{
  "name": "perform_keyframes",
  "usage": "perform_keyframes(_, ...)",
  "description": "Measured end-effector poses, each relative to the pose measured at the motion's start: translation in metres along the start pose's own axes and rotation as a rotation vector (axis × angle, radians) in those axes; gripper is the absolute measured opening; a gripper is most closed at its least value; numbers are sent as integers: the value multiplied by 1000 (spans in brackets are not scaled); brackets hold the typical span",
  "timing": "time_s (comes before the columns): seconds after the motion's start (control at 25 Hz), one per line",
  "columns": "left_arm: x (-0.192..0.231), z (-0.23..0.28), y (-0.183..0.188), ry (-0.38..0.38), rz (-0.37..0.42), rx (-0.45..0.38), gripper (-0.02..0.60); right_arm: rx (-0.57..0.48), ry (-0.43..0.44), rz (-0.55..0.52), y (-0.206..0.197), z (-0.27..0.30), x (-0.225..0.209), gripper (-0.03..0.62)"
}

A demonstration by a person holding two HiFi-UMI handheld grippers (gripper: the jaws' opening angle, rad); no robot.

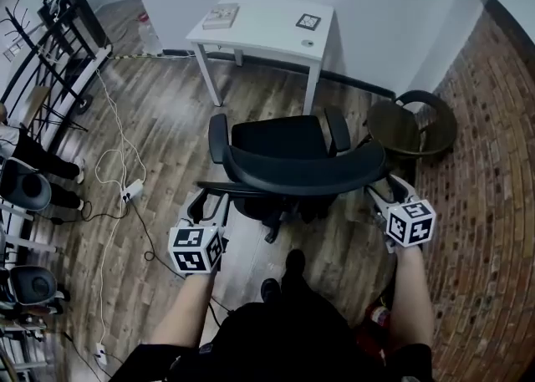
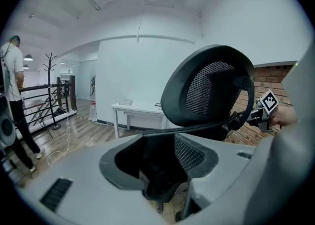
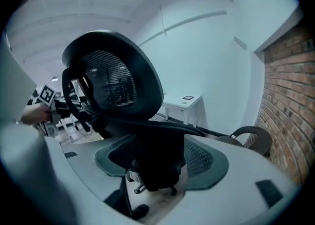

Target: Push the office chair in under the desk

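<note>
**Office chair short of the desk, a gripper at each side of its back**

Office chair, black with a mesh back, stands on the wooden floor facing the white desk. It is not under the desk: bare boards show between the seat's front and the desk's legs.

The person stands right behind the chair. The left gripper is at the left end of the curved backrest and the right gripper is at the right end. In each gripper view the jaws stand apart. The backrest's black rim runs across their tips, and the chair's dark underside fills the gap between them. I can't tell whether the pads actually press on the rim.

On the desk lie a small stack of papers and a square marker card. A round dark seat sits to the right, near the brick wall. White cables and a power strip trail over the floor to the left. Another person stands off to that side by a railing.
</note>
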State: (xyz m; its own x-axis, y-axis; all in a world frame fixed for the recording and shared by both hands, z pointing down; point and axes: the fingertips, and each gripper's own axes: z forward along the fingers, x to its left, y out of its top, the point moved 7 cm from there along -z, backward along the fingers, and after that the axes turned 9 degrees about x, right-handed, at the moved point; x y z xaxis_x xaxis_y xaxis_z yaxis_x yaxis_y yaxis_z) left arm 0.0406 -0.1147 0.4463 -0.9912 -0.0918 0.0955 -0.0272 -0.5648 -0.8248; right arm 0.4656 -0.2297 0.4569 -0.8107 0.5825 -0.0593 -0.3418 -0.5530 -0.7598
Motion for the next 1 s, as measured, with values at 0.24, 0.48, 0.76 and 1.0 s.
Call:
perform_keyframes(0.24, 11, 29, 25, 36, -35, 25, 198, 133, -20, -458, 28, 27, -21, 272)
perform_keyframes(0.48, 17, 63, 48, 98, -68, 17, 198, 50, 19, -475, 72, 68, -55, 272)
perform_keyframes(0.76, 23, 101, 73, 107, -76, 24, 198, 178, 205, -699, 77, 125, -46, 6)
perform_keyframes(1.0, 31, 129, 99, 122, -85, 28, 189, 39, 124, -571, 114, 151, -57, 149)
